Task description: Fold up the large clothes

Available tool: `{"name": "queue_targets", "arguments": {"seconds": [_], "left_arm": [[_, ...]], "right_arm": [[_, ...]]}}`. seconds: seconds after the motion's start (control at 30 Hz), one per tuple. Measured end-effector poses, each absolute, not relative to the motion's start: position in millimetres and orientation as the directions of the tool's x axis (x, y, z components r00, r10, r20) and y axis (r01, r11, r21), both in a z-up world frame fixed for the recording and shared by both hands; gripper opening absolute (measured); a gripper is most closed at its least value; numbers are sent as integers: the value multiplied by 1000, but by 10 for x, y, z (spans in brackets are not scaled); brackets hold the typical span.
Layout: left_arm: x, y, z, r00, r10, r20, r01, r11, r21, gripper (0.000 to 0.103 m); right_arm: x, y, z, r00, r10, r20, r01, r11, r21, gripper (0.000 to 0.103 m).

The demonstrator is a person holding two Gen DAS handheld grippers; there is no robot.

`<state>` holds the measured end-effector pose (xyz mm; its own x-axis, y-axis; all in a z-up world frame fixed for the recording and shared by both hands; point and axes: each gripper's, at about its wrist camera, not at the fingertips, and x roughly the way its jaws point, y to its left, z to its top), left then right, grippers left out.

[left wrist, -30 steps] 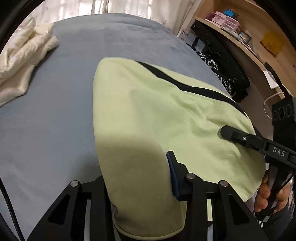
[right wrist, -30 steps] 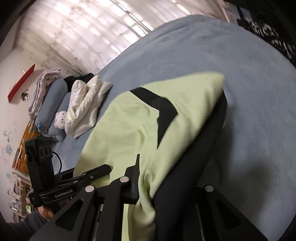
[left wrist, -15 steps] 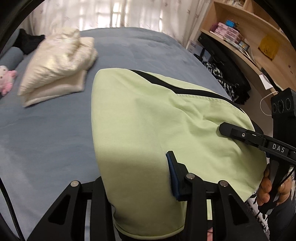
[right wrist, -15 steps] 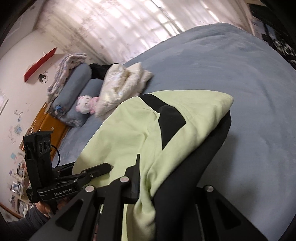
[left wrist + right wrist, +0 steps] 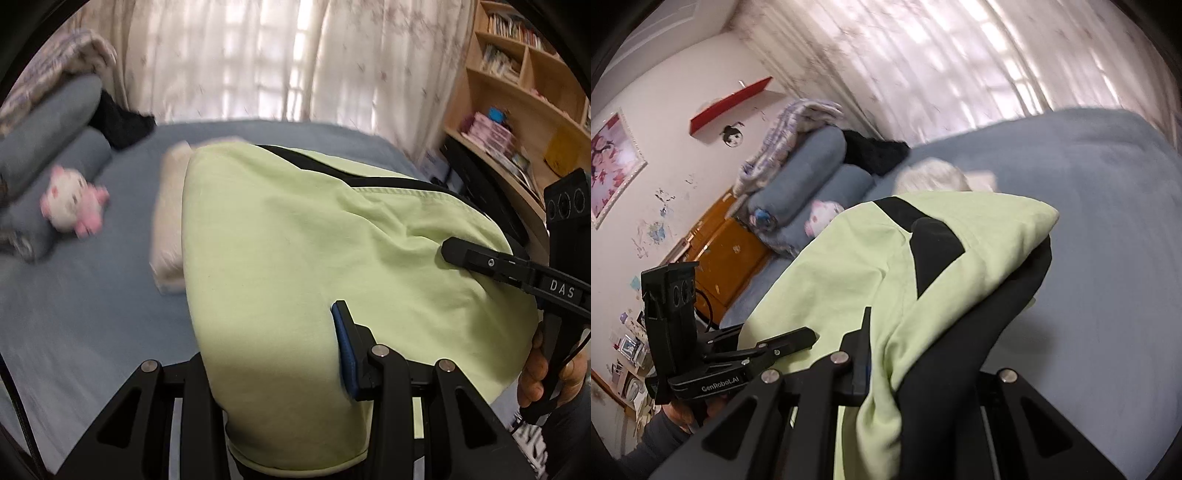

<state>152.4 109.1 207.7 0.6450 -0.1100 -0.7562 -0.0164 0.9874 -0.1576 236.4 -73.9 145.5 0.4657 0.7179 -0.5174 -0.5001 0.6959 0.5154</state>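
The bed (image 5: 92, 314) with its blue-grey cover fills most of both views, curtains (image 5: 258, 59) glowing behind it and a wooden bookshelf (image 5: 517, 92) off to one side.

Over the bed hangs the light green garment with black panels (image 5: 295, 258), bunched up and stretched between the 2 grippers, so its long axis runs roughly side to side from one gripper to the other. In the right wrist view its free folded end (image 5: 1027, 218) pokes away from the camera toward the far part of the bed, and a black sleeve or panel (image 5: 979, 332) droops along the near edge.

The left gripper (image 5: 273, 369) has its jaws partly apart with a thick wad of the green fabric packed between them; the blue pad (image 5: 345, 354) of 1 finger presses right against the cloth, so it's clamped on the garment. The right gripper (image 5: 919, 373) is pinched nearly closed, with green and black fabric bundled tight between its fingers (you can also see its thin finger lying on the cloth from the left camera).

Further back: 2 blue bolster pillows (image 5: 820, 173), a folded cream-coloured pile (image 5: 168, 229) half hidden behind the green cloth, and a small pink-and-white plush toy (image 5: 74, 199). It's all a bit blurry.
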Motion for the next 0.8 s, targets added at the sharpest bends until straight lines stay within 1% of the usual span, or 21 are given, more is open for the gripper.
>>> {"name": "queue_targets", "arguments": {"seconds": [0.1,0.2,0.33,0.4,0.47,0.53,0.57,0.6,0.63,0.67,0.7,0.73,0.77,0.8], "left_arm": [[1976,1443,2284,672,-89,-735,-16,991,-135,36],[2517,1774,2403,694,-79,-716,-10,993,-118,36],[3299,2157,2378,711,-73,-700,5,995,-99,37],[3675,2364,2227,706,-82,-703,2,994,-114,37],[4006,2563,1973,682,-94,-725,-4,991,-132,38],[4335,2821,1546,628,-127,-768,-37,981,-192,40],[4476,2905,1350,600,-132,-789,-57,977,-207,41],[4596,2997,1090,562,-123,-818,-90,974,-208,42],[4664,3060,890,534,-103,-839,-125,972,-199,52],[4710,3148,687,528,-91,-844,-161,965,-205,65],[4716,3243,569,550,-99,-829,-192,951,-242,71],[4711,3312,511,567,-103,-817,-213,940,-266,81],[4721,3386,452,575,-105,-811,-229,932,-283,87],[4712,3428,409,580,-114,-806,-232,926,-298,87]], "right_arm": [[2856,-411,1698,495,719,-487,-524,695,493,12],[3356,-214,1825,520,720,-460,-536,694,481,12],[4091,-20,1791,547,720,-428,-534,693,483,12],[4458,87,1655,551,720,-421,-524,692,497,12],[4787,156,1425,539,729,-422,-493,679,544,13],[5086,226,1051,509,736,-447,-437,668,602,13],[5198,249,820,490,735,-468,-404,668,625,15],[5317,295,540,464,721,-515,-361,685,633,16],[5401,335,307,438,707,-555,-326,701,635,18],[5456,346,67,422,692,-586,-293,716,634,24],[5487,327,-121,419,696,-583,-278,709,648,32],[5500,290,-243,421,715,-558,-275,687,673,33],[5502,274,-288,421,726,-544,-280,675,683,36],[5496,268,-293,424,727,-539,-288,673,681,38]]}}
